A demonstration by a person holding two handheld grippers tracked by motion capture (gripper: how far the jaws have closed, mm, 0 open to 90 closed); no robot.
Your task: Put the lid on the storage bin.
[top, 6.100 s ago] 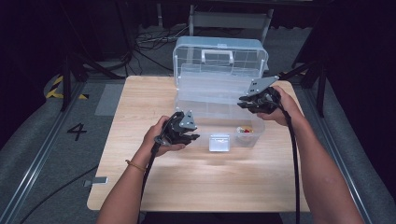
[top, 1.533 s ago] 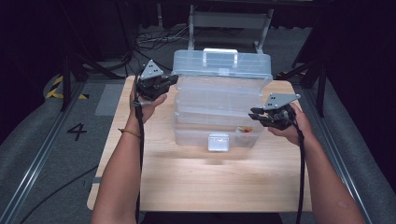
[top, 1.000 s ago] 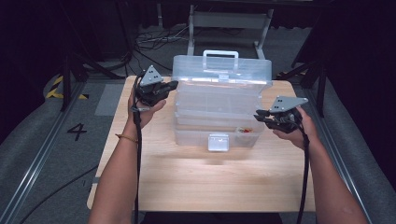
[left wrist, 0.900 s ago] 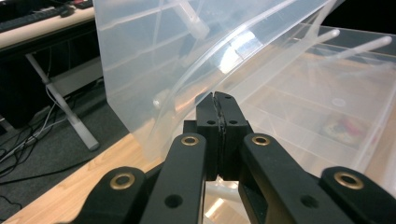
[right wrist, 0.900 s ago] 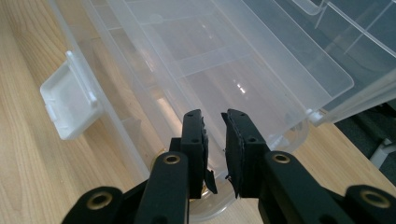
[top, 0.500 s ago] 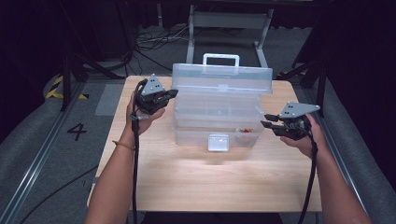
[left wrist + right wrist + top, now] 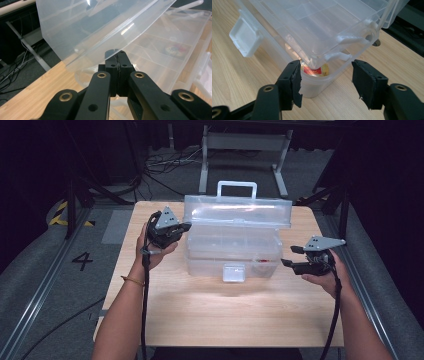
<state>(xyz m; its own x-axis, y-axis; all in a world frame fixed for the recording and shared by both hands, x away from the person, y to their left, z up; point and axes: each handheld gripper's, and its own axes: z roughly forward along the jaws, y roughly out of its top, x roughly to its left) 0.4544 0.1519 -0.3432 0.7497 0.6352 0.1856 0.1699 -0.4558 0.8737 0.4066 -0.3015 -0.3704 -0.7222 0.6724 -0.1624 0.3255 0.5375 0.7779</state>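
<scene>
Left tool [image 7: 181,227] pinches lid [image 7: 237,210], forearm angled inward

Black grippers [image 7: 167,231] with brass-ringed screws, grey three-cornered top plates, black trailing cables; bare forearms, thin band [image 7: 131,279] on left wrist.

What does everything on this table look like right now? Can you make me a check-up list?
Surface: wooden table, bare around the box.
Job's things: clear plastic box with its lid raised, white handle on top, white latch at the front; a small red and yellow item lies inside.
Clutter: nothing seen.
Grippers: left gripper shut at the lid's left edge; whether it pinches that edge cannot be told. Right gripper has just been opening; jaws apart, off the box's right end, nothing between them.
Cables: black cable trails from each gripper; more on the floor behind.
Surroundings: dark room, grey floor, metal stand behind the table.
</scene>
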